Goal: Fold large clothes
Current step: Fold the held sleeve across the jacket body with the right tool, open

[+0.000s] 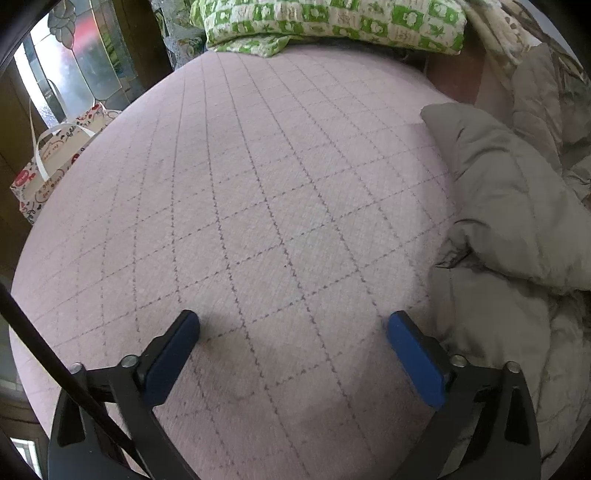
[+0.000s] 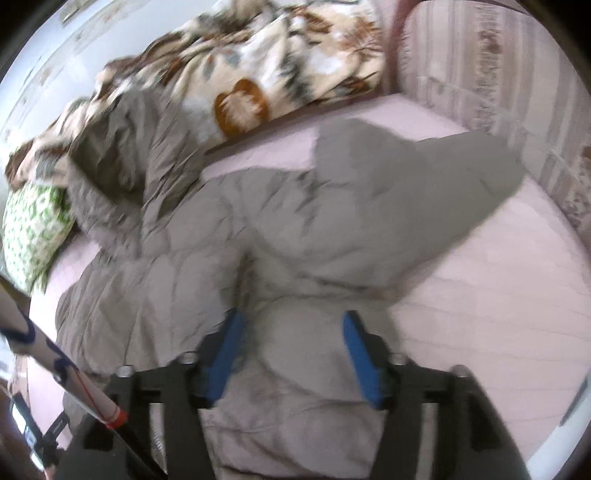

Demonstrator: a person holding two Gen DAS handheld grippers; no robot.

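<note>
Tongs gape, left [image 1: 293, 328] above quilted pink bedspread [image 1: 258, 184], right [image 2: 291, 328] over puffy grey jacket [image 2: 295, 229].

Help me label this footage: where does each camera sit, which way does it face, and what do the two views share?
Left wrist: sits on the left tongs, looking forward and down over bare pink quilted bedding; both blue-padded fingers show, spread wide, holding nothing.
Right wrist: sits on the right tongs, looking down onto the grey puffy coat; both fingers show, apart, with coat fabric between them.
Shared: the coat, the green-patterned pillow, the floral blanket and the pink bedding.
</note>
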